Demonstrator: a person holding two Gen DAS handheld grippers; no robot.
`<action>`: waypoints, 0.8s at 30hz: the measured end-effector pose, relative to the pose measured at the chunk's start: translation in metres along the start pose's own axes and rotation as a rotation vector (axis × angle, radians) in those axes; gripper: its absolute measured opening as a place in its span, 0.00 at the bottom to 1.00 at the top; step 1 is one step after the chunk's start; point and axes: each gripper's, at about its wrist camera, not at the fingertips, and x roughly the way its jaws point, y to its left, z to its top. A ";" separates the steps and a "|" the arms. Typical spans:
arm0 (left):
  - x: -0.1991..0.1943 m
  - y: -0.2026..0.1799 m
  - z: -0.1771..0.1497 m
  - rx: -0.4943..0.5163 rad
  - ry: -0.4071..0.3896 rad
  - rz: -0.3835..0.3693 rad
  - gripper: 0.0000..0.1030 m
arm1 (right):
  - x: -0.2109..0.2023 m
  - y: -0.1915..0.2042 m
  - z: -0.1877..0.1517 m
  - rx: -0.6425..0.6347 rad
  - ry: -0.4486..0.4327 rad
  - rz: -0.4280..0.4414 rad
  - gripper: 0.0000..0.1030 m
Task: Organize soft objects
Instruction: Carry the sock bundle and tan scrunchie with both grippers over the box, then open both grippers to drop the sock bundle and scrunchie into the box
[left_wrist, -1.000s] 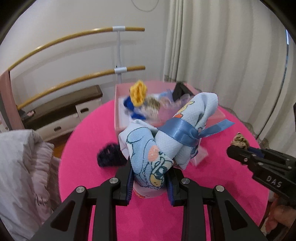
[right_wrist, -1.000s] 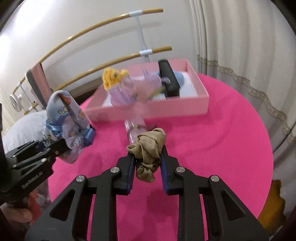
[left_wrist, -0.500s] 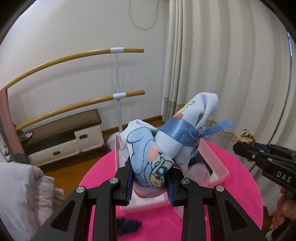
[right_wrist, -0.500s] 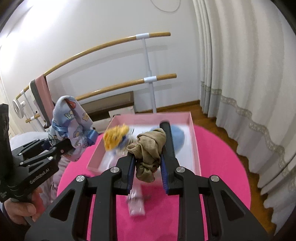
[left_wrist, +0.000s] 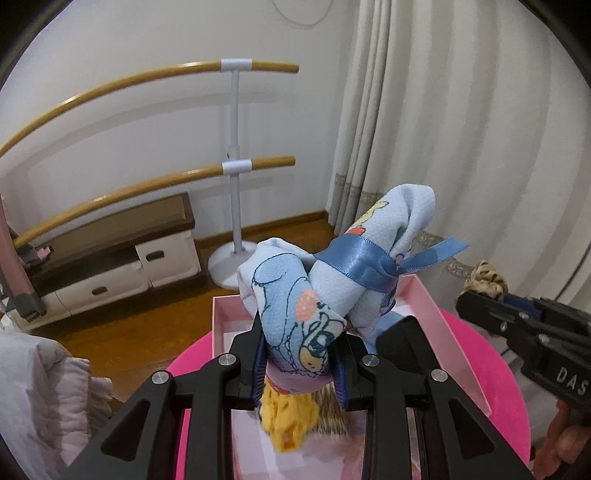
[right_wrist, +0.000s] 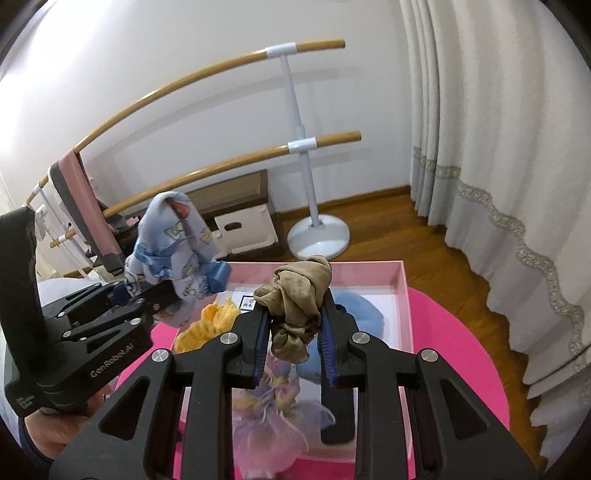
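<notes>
- The left claw (left_wrist: 301, 354) is squeezing tight on a rolled blue cloth (left_wrist: 317, 291) with cartoon pictures and a blue ribbon (left_wrist: 364, 267). It is hanging above the near left part of the pink box (right_wrist: 404, 295).
- The cloth is sticking up tall and floppy. If the claw is letting go too high, I think the cloth may be tipping over the left wall of the box and landing on the pink table (right_wrist: 461, 350).
- The ribbon bow may be snagging on a claw finger.
- The right claw (right_wrist: 293, 341) is pinching a tan hair tie (right_wrist: 295, 295) above the middle of the box. Only a bit is being gripped, so it may be slipping out early.
- The two claws are close together over the box, so they may be bumping.
- Inside the box, a yellow hair tie (right_wrist: 207, 325) and a blue soft thing (right_wrist: 364, 314) are lying.
- The left claw is showing "GenRobot.AI". The right claw is showing "DAS". A tiny label in the box is too small to read.
</notes>
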 end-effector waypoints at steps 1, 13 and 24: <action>0.009 0.002 0.002 -0.006 0.013 0.002 0.25 | 0.007 -0.001 0.000 0.002 0.010 0.001 0.22; 0.070 -0.012 0.033 0.040 0.112 0.026 0.34 | 0.050 0.000 0.000 0.006 0.068 0.017 0.26; 0.043 -0.014 0.024 0.026 0.040 0.092 0.68 | 0.031 0.001 -0.006 0.042 0.028 0.041 0.94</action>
